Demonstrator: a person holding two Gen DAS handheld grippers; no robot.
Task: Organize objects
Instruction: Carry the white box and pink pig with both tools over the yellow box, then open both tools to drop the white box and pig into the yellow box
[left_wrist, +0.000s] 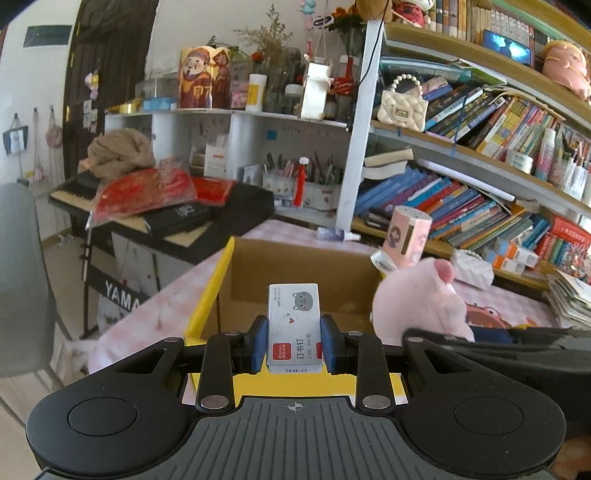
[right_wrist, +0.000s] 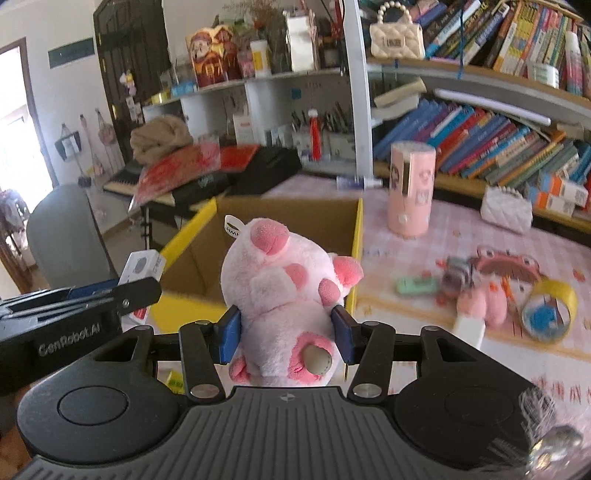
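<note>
Over the cardboard box (right_wrist: 280, 210), the left gripper (left_wrist: 294, 341) clamped a staple box (left_wrist: 294, 325) and the right gripper (right_wrist: 284, 334) a plush pig (right_wrist: 284, 295), while tape (right_wrist: 550, 314) and toys waited far right.

You're over the brown cardboard box with yellow flaps (right_wrist: 284, 218); your white staple box with grey cat print (left_wrist: 294, 325) sits between blue pads (left_wrist: 260, 343), your pink plush pig (right_wrist: 284, 295) beside a pink-checked tablecloth (right_wrist: 461, 236).
</note>
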